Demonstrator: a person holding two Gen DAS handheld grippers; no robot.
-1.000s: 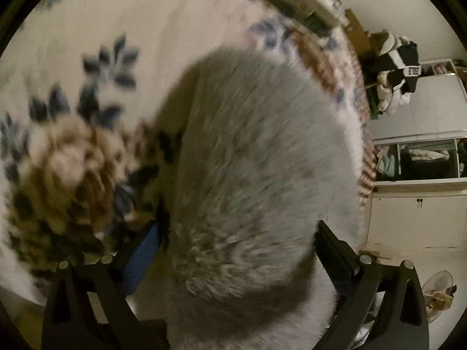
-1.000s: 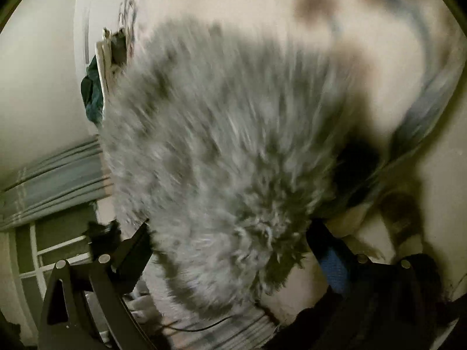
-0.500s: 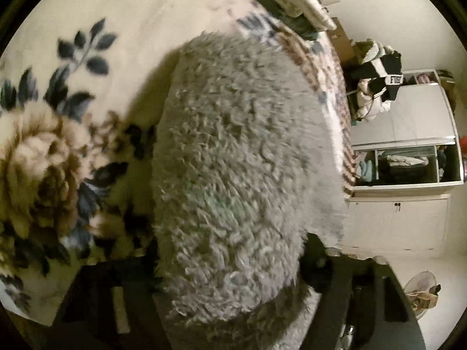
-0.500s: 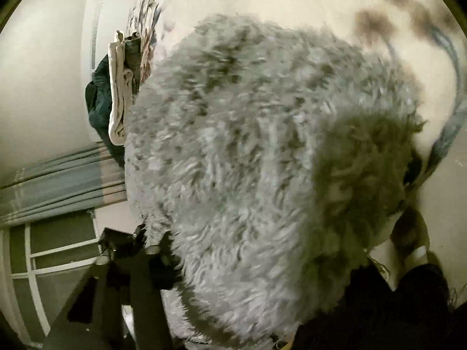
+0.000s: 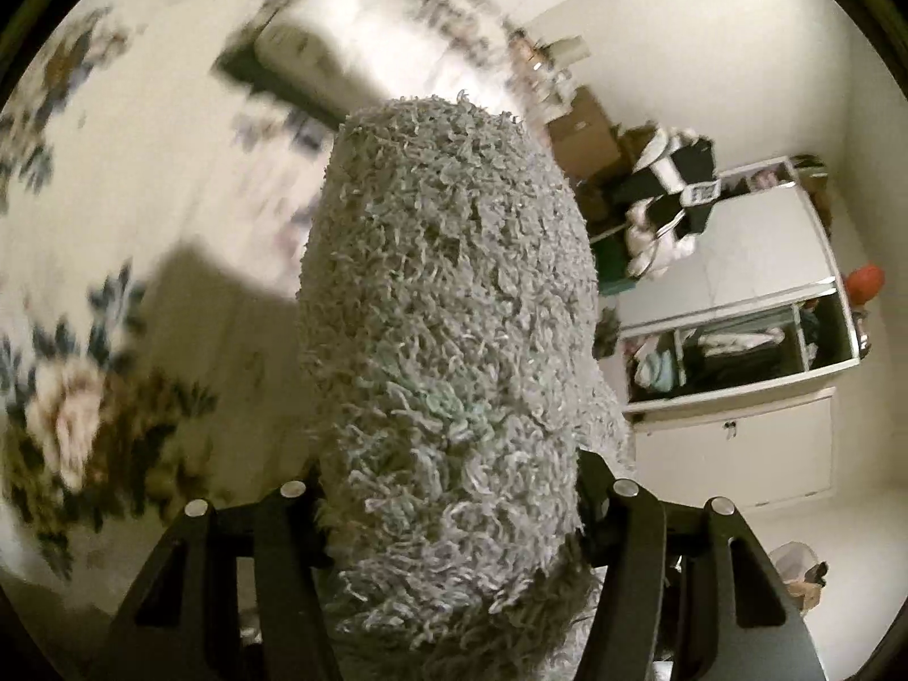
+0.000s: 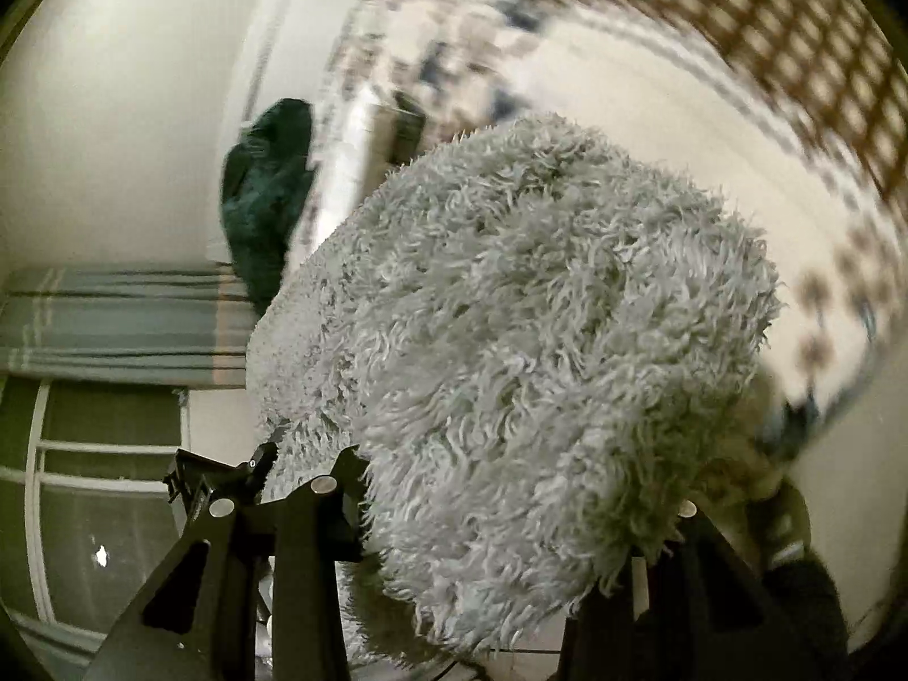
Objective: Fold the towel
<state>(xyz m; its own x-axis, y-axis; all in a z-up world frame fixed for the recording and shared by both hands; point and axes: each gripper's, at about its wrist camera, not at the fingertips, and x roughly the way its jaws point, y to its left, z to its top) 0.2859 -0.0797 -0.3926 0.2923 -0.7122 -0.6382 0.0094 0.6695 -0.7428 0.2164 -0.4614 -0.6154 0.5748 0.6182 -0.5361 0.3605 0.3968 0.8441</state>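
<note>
A: Where's the towel?

B: Grey shaggy towel (image 5: 448, 352) fills the centre of the left wrist view, bunched, running from lower centre up to mid-frame. Right wrist view: same towel (image 6: 528, 352) is a big fluffy mass, centre to lower right.

A: Surface & room?

B: Cream bedspread w/ dark-blue & brown flowers (image 5: 113, 374) on the left of the left view, blurred. Right wrist view shows it (image 6: 652, 113) across the top and right, w/ a brown check border, upper right. White wardrobe (image 5: 755, 295) at right of the left view, open shelves w/ clothes inside; cardboard boxes (image 5: 584, 136) upper centre. Right view: dark-green cloth (image 6: 267, 204) hanging at upper left, striped grey curtain (image 6: 113, 323) at left, window frame (image 6: 85, 482) lower left.

A: Grippers?

B: Left gripper (image 5: 448, 488): black fingers either side of the towel at the bottom, closed in on the bunched fabric between them. Right gripper (image 6: 511, 511): fingers pressed to the towel on both sides, gripping it; the right finger is mostly hidden by the pile.

A: Any writing?

B: Small label on a dark item (image 5: 701, 193) near the wardrobe, too small to read.
</note>
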